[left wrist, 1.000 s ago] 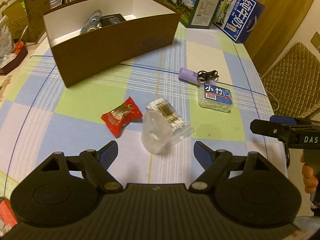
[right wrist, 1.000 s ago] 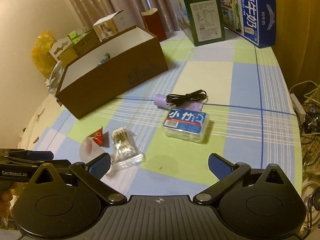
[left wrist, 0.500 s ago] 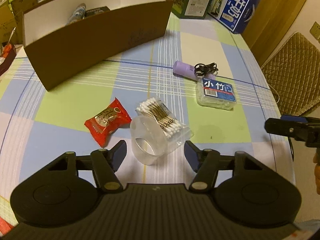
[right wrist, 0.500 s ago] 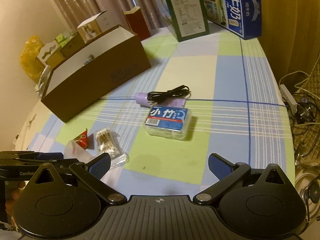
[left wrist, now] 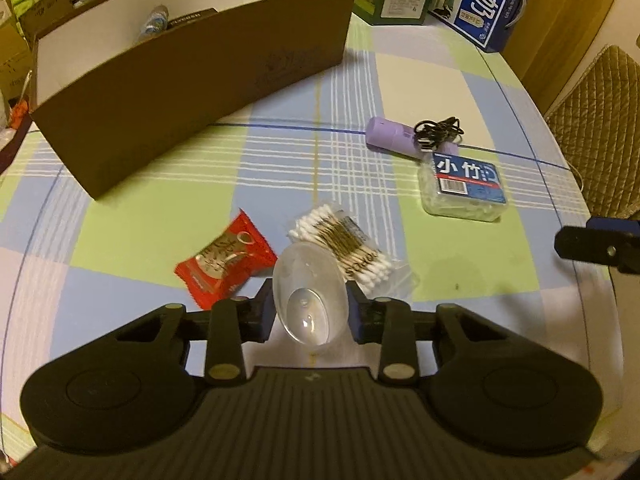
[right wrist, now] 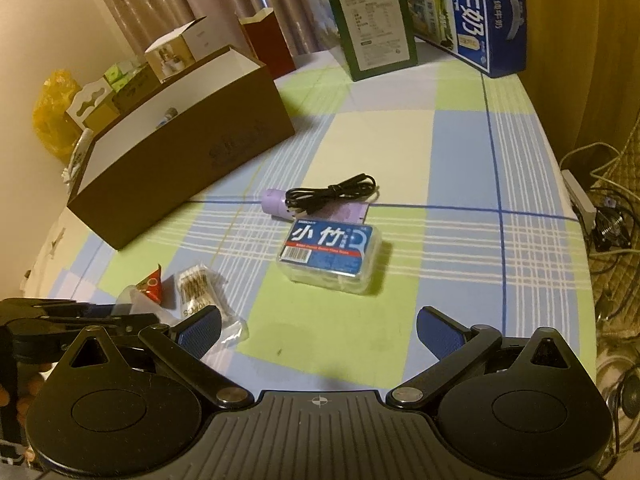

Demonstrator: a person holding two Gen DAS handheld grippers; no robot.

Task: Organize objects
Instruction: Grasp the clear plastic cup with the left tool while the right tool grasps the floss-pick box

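Note:
My left gripper (left wrist: 310,312) is shut on a clear plastic cup (left wrist: 309,290), squeezing its sides just above the tablecloth. Right behind the cup lie a bag of cotton swabs (left wrist: 342,240) and a red snack packet (left wrist: 224,260). Farther right sit a clear floss-pick box with a blue label (left wrist: 464,188), a purple tube (left wrist: 394,142) and a black cable (left wrist: 438,130). My right gripper (right wrist: 318,330) hangs open over bare cloth, short of the floss-pick box (right wrist: 330,254). The brown cardboard box (left wrist: 192,76) at the back left holds a bottle and a dark item.
Green and blue cartons (right wrist: 420,16) stand at the far end of the table. Small boxes and a yellow bag (right wrist: 52,108) crowd the left beyond the brown box. A quilted chair (left wrist: 596,128) and cables sit off the right edge. Checked cloth (right wrist: 460,152) lies bare at mid-right.
My left gripper moved forward around the clear cup and shut on it. My right gripper drifted slightly closer to the floss-pick box and stayed open.

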